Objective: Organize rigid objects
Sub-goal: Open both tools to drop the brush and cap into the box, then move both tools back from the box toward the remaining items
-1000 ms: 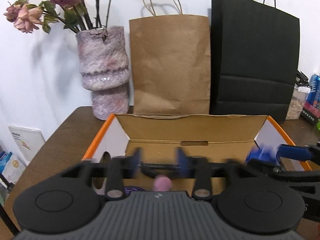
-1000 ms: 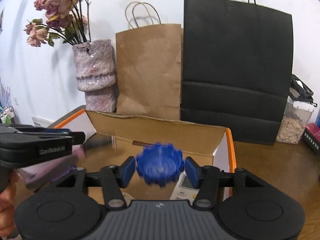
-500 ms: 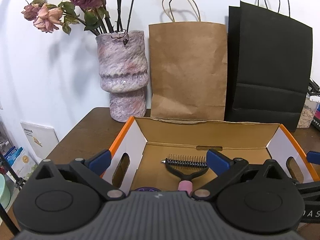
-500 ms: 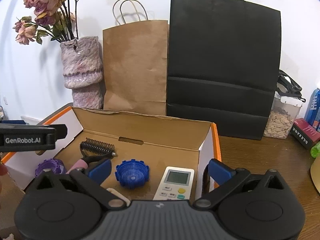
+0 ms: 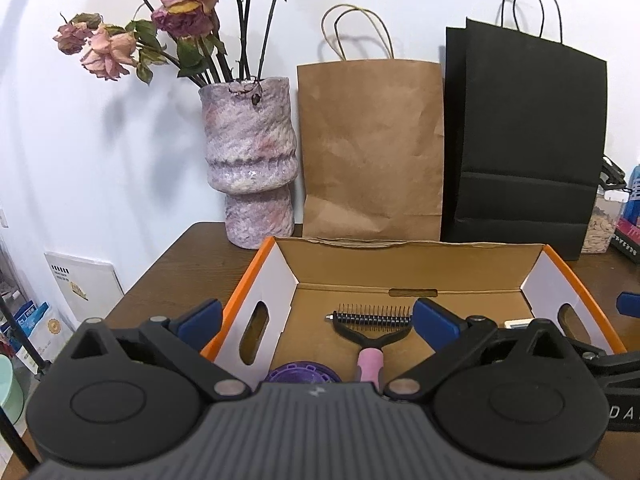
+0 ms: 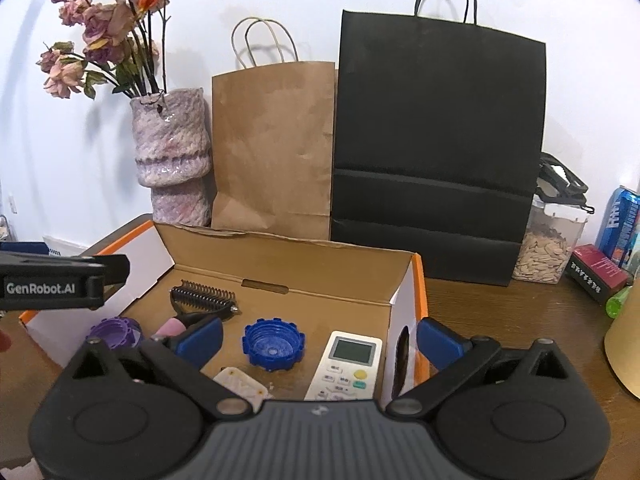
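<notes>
An open cardboard box (image 5: 400, 264) (image 6: 288, 256) with orange edges sits on the brown table. Inside lie a pink-handled pet comb (image 5: 372, 320) (image 6: 200, 300), a purple lid (image 5: 304, 372) (image 6: 114, 330), a blue lid (image 6: 273, 344), a white remote control (image 6: 348, 368) and a small cream piece (image 6: 240, 386). My left gripper (image 5: 316, 318) is open and empty, held above the box's near left part. My right gripper (image 6: 318, 336) is open and empty above the box's near right part. The left gripper's side shows at the left of the right wrist view (image 6: 60, 286).
A stone-look vase with dried roses (image 5: 250, 168) (image 6: 172, 156), a brown paper bag (image 5: 372, 148) (image 6: 276, 148) and a black paper bag (image 5: 524, 140) (image 6: 436, 152) stand behind the box. A seed jar (image 6: 548, 240), a blue can (image 6: 622, 220) and a dark red box (image 6: 596, 272) stand at the right.
Both grippers opened: the left let go of the comb and the right let go of the blue lid, which now lie in the box. Both grippers drew back and up.
</notes>
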Motion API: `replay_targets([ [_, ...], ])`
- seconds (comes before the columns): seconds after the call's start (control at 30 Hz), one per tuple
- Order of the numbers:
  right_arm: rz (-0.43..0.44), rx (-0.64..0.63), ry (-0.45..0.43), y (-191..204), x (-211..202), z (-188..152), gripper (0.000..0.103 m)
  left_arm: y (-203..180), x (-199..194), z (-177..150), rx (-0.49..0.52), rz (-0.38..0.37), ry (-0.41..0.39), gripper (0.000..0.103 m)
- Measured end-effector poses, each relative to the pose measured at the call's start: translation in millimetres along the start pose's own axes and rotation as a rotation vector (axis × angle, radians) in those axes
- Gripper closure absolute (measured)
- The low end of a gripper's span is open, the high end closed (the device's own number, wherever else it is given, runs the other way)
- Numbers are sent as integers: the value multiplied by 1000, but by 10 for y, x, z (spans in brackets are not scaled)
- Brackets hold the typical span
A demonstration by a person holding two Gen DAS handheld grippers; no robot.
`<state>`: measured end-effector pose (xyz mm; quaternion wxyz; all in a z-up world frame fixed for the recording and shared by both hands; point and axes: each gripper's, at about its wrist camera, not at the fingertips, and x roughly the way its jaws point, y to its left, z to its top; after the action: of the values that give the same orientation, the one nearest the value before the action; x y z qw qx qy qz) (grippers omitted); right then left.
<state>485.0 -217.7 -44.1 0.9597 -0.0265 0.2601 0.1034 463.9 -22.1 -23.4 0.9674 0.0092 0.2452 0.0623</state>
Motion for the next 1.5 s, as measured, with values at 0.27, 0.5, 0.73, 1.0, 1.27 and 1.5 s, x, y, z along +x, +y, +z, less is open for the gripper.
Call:
replay_targets([
  [0.27, -2, 4, -19, 16, -245, -81, 0, 35, -250, -66, 3, -15, -18, 0],
  [0.5, 6, 6, -36, 31, -483, -157, 0, 76, -508, -115, -2, -37, -34, 0],
  [0.73, 21, 12, -62, 62, -761, -228, 0, 96, -826, -169, -2, -64, -63, 0],
  [1.0, 35, -6, -87, 152, -1085, -381, 0, 157, -1106, -307, -3, -80, -67, 0],
  [1.27, 42, -17, -92, 211, -1379, -594, 0, 201, -1330, -510, 9, -97, -46, 0],
  [1.5, 52, -12, -91, 228, -1585, -763, 0, 227, -1517, -709, 14, -106, -27, 0],
])
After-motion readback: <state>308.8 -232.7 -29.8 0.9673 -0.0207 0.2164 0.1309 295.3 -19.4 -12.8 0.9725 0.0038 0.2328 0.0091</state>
